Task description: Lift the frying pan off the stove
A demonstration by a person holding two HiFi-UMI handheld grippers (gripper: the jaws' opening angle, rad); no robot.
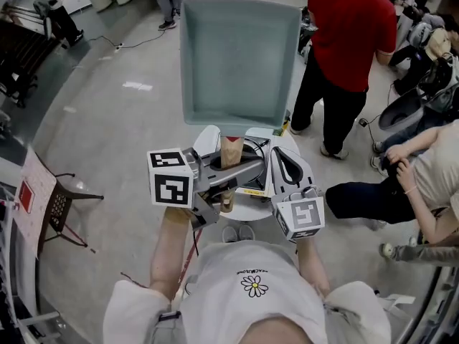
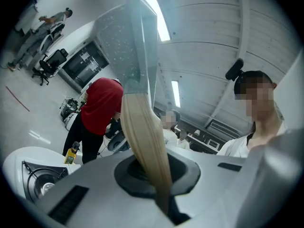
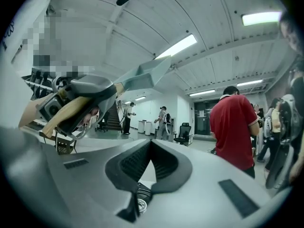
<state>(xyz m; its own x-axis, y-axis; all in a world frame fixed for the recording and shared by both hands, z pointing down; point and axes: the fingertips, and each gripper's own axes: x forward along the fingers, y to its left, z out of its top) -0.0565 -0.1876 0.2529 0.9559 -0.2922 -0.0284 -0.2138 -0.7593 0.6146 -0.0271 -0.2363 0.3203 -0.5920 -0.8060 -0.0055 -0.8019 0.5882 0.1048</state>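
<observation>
**A:** Where is the frying pan point(image 1: 237, 59)?

**B:** It is in the air, clear of the stove point(image 1: 252, 149). It is square and grey-green, with its open side facing the head camera. Its wooden handle point(image 1: 231, 151) runs back toward the person. The right gripper view shows the pan from the side, against the ceiling.

**A:** What holds it?

**B:** The left claw point(image 1: 233, 172) is clamped across the handle. In the left gripper view the pale wood fills the space between the dark pads point(image 2: 187, 167), which press on it from both sides.

**A:** And the other claw?

**B:** The right claw point(image 1: 280, 165) sits just beside the left one, over the worktop point(image 1: 208, 138). Its jaws meet at the tips and nothing is between them. A burner dial shows low down past them in its own view.

**A:** What is underneath?

**B:** A small round white worktop carries the black stove. A yellow bottle point(image 1: 285, 126) stands at its far edge.

**A:** What about further out?

**B:** A person in a red shirt point(image 1: 351, 27) stands near the worktop's far right side. Others sit at the right edge. A metal chair point(image 1: 61, 206) stands well apart on the left.
</observation>
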